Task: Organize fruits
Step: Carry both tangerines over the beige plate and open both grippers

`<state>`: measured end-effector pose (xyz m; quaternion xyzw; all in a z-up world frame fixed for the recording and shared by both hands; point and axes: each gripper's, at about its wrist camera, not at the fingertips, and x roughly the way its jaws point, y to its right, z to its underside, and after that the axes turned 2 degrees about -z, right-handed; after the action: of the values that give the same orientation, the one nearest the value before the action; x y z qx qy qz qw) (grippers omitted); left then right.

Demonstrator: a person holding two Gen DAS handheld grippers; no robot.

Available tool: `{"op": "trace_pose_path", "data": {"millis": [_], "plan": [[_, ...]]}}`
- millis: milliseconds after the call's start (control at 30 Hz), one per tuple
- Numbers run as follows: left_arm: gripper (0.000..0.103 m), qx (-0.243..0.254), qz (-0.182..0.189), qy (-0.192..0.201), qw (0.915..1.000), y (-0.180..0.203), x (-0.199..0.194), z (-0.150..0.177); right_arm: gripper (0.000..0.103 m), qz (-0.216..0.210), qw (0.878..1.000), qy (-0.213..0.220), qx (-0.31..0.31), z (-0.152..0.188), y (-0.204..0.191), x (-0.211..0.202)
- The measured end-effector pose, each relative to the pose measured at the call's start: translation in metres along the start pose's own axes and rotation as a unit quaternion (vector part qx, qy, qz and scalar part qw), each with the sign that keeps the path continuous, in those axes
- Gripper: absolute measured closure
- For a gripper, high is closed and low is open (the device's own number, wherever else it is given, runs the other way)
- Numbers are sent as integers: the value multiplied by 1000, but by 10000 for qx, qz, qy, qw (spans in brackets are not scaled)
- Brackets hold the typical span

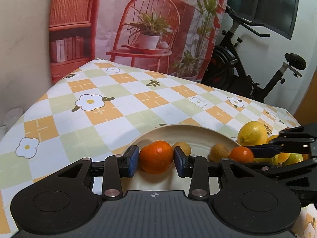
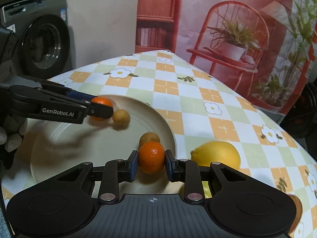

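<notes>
In the left wrist view my left gripper [image 1: 156, 159] is shut on a large orange tangerine [image 1: 156, 157] over the cream plate [image 1: 178, 128]. Two small brown fruits [image 1: 183, 147] [image 1: 219, 151] lie on the plate behind it. My right gripper [image 1: 253, 156] comes in from the right, shut on a smaller tangerine [image 1: 241, 154]. In the right wrist view that right gripper [image 2: 151, 158] grips its tangerine [image 2: 151, 156] over the plate's near right rim [image 2: 168, 123]. The left gripper [image 2: 99, 107] holds its fruit at the plate's far left. A lemon [image 2: 216, 155] lies on the cloth beside the plate.
A checked flower tablecloth [image 1: 118, 99] covers the table, whose edges fall away at the back and right. Yellow-green fruit [image 1: 285, 157] lies under the right gripper. An exercise bike [image 1: 247, 69] and a washing machine [image 2: 43, 39] stand beyond. A gloved hand [image 2: 11, 136] holds the left gripper.
</notes>
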<state>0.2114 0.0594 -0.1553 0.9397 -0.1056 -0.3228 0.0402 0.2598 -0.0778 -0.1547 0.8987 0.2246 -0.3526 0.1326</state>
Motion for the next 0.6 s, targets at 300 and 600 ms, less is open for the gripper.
{"op": "trace_pose_path", "data": {"millis": [300, 600], "plan": [[63, -28, 81, -23, 10000, 0, 6, -4, 77, 136, 9996, 49, -231, -11, -1, 22], [63, -127, 120, -83, 9998, -3, 7, -6, 72, 188, 9990, 145, -367, -13, -3, 23]]}}
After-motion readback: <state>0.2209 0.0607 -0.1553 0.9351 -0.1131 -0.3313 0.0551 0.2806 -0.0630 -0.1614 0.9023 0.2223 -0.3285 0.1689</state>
